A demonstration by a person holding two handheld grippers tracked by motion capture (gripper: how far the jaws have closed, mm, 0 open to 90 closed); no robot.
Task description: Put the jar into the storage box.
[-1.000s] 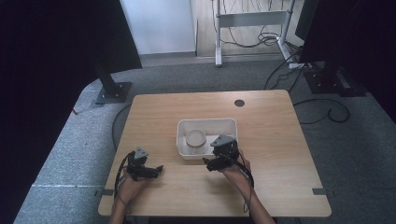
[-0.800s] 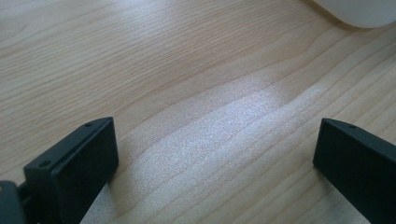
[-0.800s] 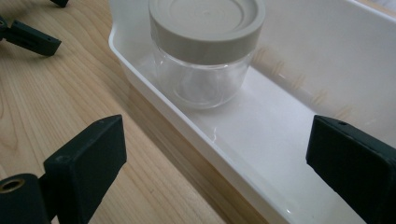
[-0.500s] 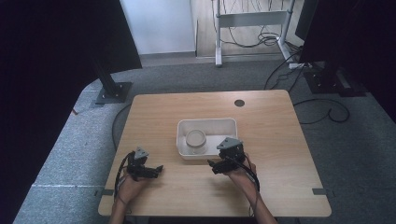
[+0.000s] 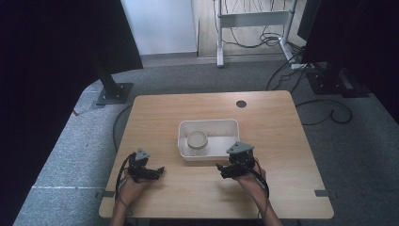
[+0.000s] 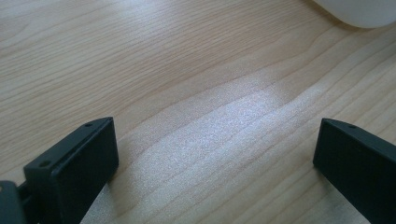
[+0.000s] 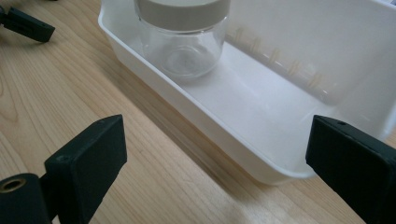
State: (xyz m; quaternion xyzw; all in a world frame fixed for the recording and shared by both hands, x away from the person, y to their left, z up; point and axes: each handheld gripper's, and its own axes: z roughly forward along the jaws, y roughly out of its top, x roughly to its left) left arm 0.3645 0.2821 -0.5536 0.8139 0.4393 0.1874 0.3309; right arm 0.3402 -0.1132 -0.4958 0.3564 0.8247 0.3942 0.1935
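Hands come in from the near edge of the surface (image 5: 282,122), each gripping a tool. Your left tool (image 5: 159,170) sits near and to the left of the tray (image 5: 209,126), well apart from it, low over bare wood. In the left gripper view its jaws stand spread wide with only wood grain between them, and a corner of the tray shows at the top right. Your right tool (image 5: 219,167) sits just on the near side of the tray, by its right half, pointing leftward along the tray's near wall. In the right gripper view its jaws are spread wide too, pinching nothing, and the tray's near wall (image 7: 196,126) runs across the gap between them without touching either.

Inside the tray, at its left end, stands the jar (image 5: 197,141): clear glass, upright, with a pale lid (image 7: 182,11) screwed on. It rests on the tray floor close to the near wall, and the rest of the tray to its right is bare white plastic. The jar lies beyond your right tool and to the right of your left tool; neither touches it.

Beyond the tray, a small round hole (image 5: 241,104) marks the surface near its far edge.
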